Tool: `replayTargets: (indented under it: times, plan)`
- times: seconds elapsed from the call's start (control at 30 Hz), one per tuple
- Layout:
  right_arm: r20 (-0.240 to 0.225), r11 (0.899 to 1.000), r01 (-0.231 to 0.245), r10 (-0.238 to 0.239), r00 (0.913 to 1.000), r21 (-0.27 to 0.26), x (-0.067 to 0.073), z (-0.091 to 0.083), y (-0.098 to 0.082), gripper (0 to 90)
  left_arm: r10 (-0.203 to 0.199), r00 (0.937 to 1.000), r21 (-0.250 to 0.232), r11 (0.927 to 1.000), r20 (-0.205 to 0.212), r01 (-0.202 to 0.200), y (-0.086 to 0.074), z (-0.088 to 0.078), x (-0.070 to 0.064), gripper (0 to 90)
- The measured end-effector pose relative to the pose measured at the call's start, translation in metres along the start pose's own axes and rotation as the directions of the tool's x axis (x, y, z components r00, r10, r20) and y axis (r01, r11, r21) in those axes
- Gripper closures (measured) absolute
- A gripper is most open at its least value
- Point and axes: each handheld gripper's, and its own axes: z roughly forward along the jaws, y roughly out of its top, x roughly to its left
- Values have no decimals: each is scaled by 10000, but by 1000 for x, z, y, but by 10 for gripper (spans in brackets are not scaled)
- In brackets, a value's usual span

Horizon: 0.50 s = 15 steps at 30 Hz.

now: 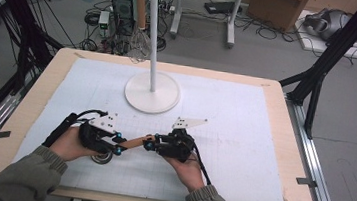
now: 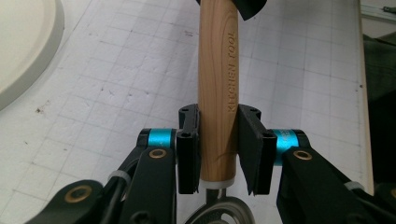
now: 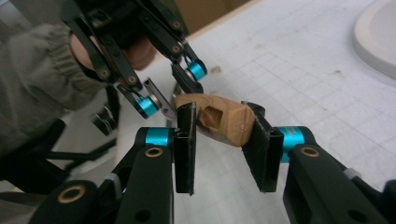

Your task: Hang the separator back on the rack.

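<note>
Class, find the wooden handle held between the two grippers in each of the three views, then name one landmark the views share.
High view: the wooden handle lies low and centre, bridging the two grippers.
Left gripper view: it runs upright through the middle, between the jaws.
Right gripper view: its end sits centre, between the jaws.
Shared landmark: the white round base.

High view overhead, facing forward; 2 gripper views close, sharing wooden handle (image 2: 217, 88).

The wooden handle (image 2: 218, 88) carries the one readable marking, "KITCHEN TOOL", pressed into the wood in capitals and running lengthwise along its right side, seen in the left gripper view. No other text or number can be read.
</note>
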Motion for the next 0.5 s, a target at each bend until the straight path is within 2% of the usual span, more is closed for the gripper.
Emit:
replayTargets:
  times: [0.23, 0.5]
  plan:
    - [-807, 9994, 67, -94, 9967, -342, 2, -4, 4, 732, 35, 9997, -237, 9997, 232, -29, 1, -5, -1, 692]
    - [-1104, 9972, 515, -573, 9922, -544, 9, -9, 14, 755, -56, 9973, -555, 9984, 727, 96, 6, -9, 1, 686]
